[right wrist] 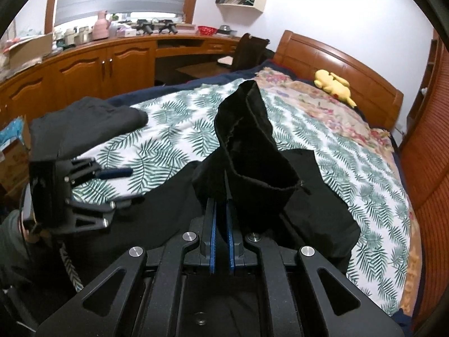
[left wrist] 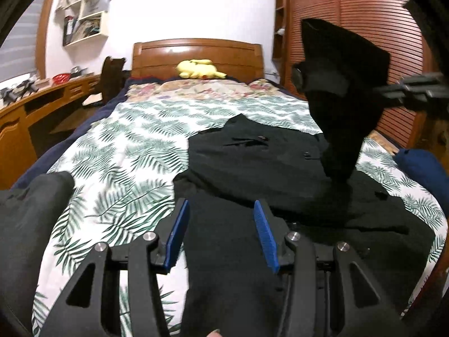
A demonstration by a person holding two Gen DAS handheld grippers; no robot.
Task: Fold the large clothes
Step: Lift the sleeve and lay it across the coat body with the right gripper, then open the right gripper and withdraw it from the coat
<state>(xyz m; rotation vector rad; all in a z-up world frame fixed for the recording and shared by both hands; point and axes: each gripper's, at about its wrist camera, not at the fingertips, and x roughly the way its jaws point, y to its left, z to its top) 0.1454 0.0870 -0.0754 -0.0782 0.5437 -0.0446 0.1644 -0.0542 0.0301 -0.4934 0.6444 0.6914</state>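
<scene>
Right claw (right wrist: 220, 210) grips a lifted end – probably a hem – of the black garment (left wrist: 266, 157); left claw (left wrist: 221, 224) gapes wide.

We are losing the right tongs (left wrist: 415, 90) to motion blur and the left-wrist view's edge. The black garment (right wrist: 252, 146) is covering their fingertips. A second dark garment (left wrist: 25, 213) is running out of frame.
</scene>
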